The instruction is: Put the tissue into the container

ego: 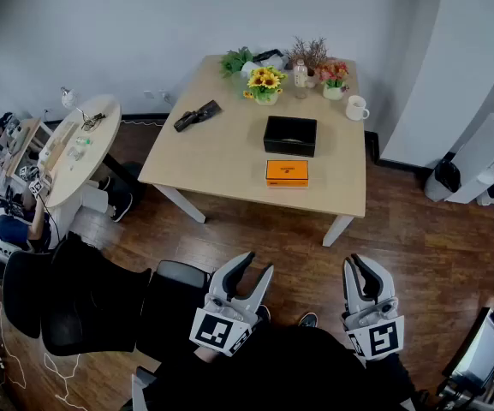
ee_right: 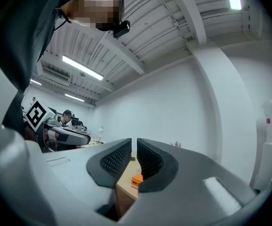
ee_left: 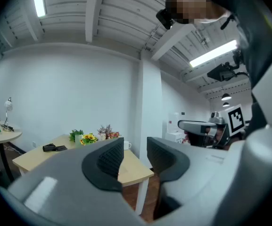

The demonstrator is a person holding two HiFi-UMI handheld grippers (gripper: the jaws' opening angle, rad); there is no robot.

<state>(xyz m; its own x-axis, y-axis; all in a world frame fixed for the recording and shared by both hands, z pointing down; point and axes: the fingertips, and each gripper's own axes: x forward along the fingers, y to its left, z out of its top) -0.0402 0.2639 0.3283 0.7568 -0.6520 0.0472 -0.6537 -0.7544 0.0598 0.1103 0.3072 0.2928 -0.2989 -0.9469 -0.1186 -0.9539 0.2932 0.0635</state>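
Note:
An orange tissue pack (ego: 287, 172) lies on the wooden table (ego: 221, 157), near its front edge. Just behind it stands a black box-shaped container (ego: 290, 135). Both grippers are held low in front of the person, well short of the table. My left gripper (ego: 253, 269) (ee_left: 135, 157) is shut down to a narrow gap with nothing between its pads. My right gripper (ego: 359, 268) (ee_right: 134, 157) is shut and empty; the right gripper view shows the tissue pack (ee_right: 136, 180) far off below its jaws.
Sunflowers (ego: 265, 84), other plants, a bottle and a white mug (ego: 356, 108) line the table's far edge; a black object (ego: 197, 116) lies at its left. Black chairs (ego: 84, 298) stand at the left of the grippers. A round table (ego: 80, 148) and a seated person (ego: 11, 225) are further left.

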